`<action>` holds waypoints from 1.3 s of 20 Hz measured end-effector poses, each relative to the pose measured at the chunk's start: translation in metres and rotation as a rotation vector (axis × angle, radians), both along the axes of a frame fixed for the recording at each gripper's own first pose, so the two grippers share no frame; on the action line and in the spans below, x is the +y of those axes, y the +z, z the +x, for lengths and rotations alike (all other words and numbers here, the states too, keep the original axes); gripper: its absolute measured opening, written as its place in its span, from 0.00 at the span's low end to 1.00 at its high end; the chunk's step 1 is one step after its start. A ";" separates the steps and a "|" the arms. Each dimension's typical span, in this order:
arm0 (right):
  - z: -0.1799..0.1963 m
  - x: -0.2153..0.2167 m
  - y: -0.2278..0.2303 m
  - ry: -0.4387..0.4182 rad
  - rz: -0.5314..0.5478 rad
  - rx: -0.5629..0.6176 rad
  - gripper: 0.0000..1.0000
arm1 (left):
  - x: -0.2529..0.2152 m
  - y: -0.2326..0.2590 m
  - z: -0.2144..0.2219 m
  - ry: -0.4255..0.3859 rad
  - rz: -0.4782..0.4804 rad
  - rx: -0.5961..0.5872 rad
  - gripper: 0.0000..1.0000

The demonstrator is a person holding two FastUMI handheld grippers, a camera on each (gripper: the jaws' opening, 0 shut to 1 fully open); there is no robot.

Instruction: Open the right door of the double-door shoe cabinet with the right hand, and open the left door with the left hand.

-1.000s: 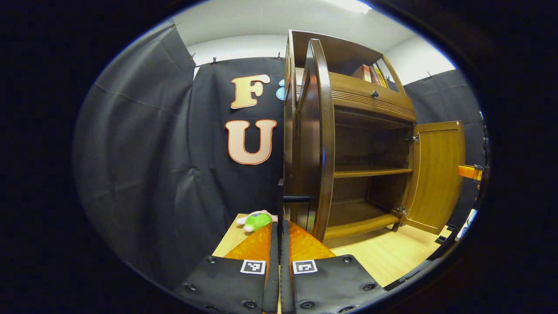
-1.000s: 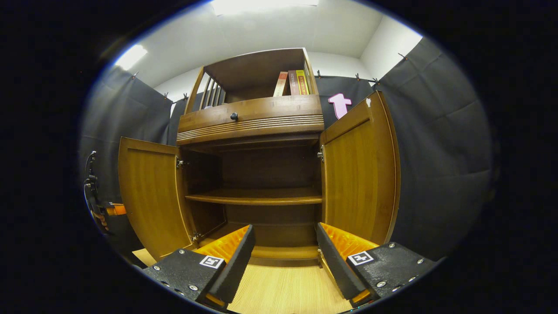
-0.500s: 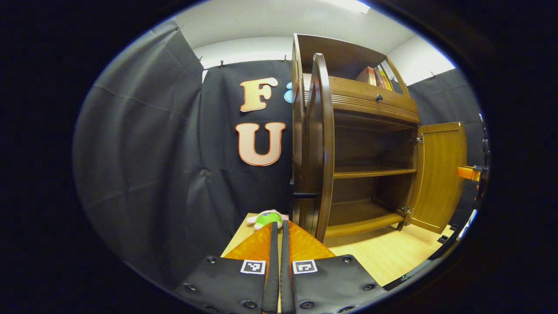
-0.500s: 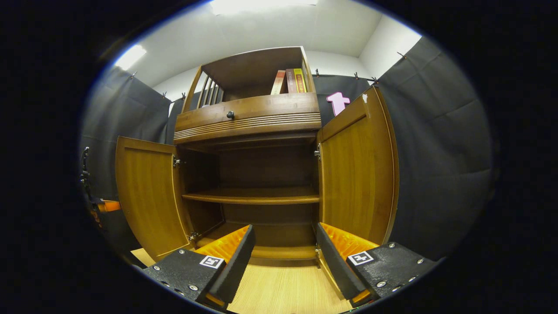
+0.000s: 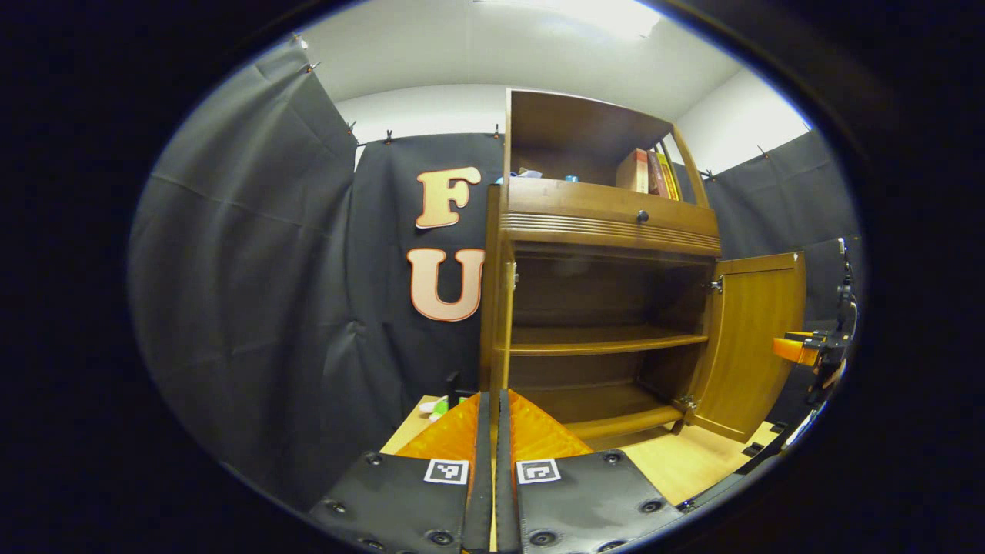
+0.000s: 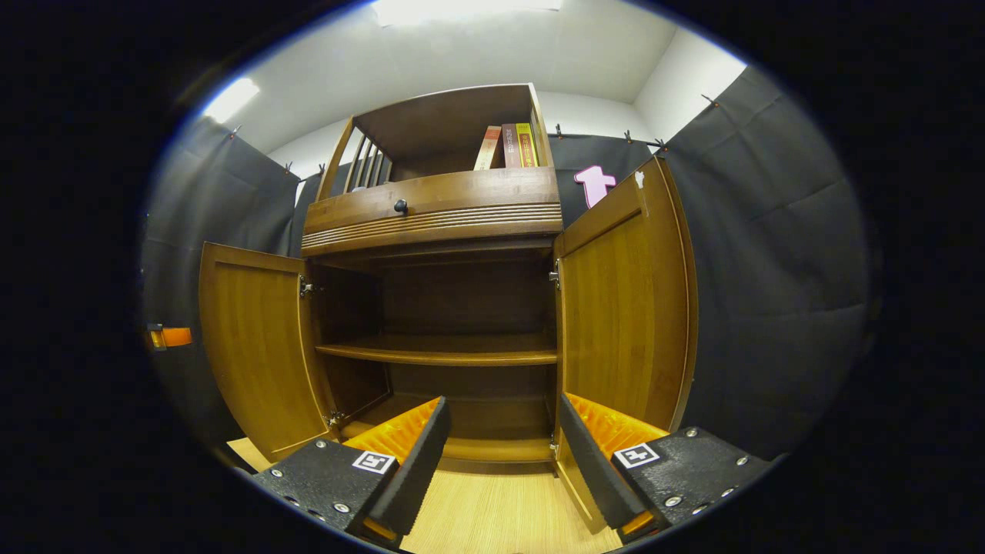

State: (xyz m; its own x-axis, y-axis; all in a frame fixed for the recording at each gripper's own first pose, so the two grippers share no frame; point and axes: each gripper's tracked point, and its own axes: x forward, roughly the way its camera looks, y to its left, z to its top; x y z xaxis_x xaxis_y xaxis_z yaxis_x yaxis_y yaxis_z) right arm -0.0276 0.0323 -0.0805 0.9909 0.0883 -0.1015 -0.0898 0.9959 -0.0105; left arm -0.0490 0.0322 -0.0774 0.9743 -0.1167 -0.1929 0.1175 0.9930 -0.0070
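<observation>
The brown wooden shoe cabinet (image 6: 431, 223) stands upright. Its left door (image 6: 258, 346) and right door (image 6: 623, 308) both swing wide open. The shelves inside look bare, though dim.

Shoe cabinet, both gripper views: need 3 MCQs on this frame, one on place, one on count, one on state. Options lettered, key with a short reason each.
1. Where do the books stand?
A. On the middle shelf behind the doors
B. In the open top compartment, above the drawer
C. On the floor in front of the cabinet

2. How many cabinet doors stand open?
A. None
B. One
C. Two

3. How are the fingers of the right hand-held gripper?
A. Spread apart, holding nothing
B. Closed on a door edge
C. Closed on the drawer knob

Key:
1 B: the right gripper view shows them upright at the right end of the top compartment, over the drawer.
2 C: the left door and right door both swing out from the shoe cabinet.
3 A: a wide gap shows between its fingers, with bare floor between.
</observation>
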 end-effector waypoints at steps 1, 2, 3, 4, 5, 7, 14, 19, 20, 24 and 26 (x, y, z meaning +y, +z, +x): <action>0.000 -0.001 0.002 0.000 -0.002 0.000 0.99 | -0.009 0.005 0.003 -0.011 -0.006 -0.006 0.09; 0.000 -0.003 0.004 -0.002 -0.005 -0.003 0.99 | -0.017 0.010 0.004 -0.011 -0.007 -0.011 0.09; 0.001 -0.005 0.005 -0.004 -0.005 -0.005 0.99 | -0.022 0.015 0.007 -0.006 0.002 -0.023 0.14; 0.001 -0.007 0.006 -0.006 -0.004 -0.008 0.99 | -0.027 0.020 0.010 0.001 0.016 -0.036 0.20; 0.001 -0.009 0.008 -0.008 -0.001 -0.011 0.99 | -0.035 0.021 0.013 -0.008 0.025 -0.045 0.25; 0.003 -0.014 0.011 -0.016 0.001 -0.016 0.99 | -0.056 0.026 0.016 -0.023 0.031 -0.046 0.39; 0.002 -0.027 0.029 -0.037 -0.037 -0.039 0.88 | -0.109 0.035 0.033 -0.075 0.028 -0.066 0.84; 0.000 -0.035 0.041 -0.050 -0.032 -0.052 0.88 | -0.122 0.036 0.042 -0.079 0.034 -0.063 0.99; 0.000 -0.036 0.042 -0.052 -0.032 -0.053 0.94 | -0.122 0.036 0.043 -0.075 0.029 -0.064 0.99; 0.001 -0.038 0.043 -0.052 -0.037 -0.045 0.96 | -0.118 0.031 0.047 -0.062 0.007 -0.048 0.99; 0.002 -0.036 0.041 -0.043 -0.022 -0.032 0.91 | -0.117 0.026 0.049 -0.066 0.002 -0.035 0.99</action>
State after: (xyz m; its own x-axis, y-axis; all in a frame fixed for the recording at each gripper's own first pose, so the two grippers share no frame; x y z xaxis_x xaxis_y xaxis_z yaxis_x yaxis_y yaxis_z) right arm -0.0260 -0.0032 -0.0396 0.9965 0.0440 -0.0714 -0.0466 0.9983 -0.0351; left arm 0.0000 -0.0851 -0.0515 0.9706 -0.1805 -0.1592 0.1828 0.9831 -0.0002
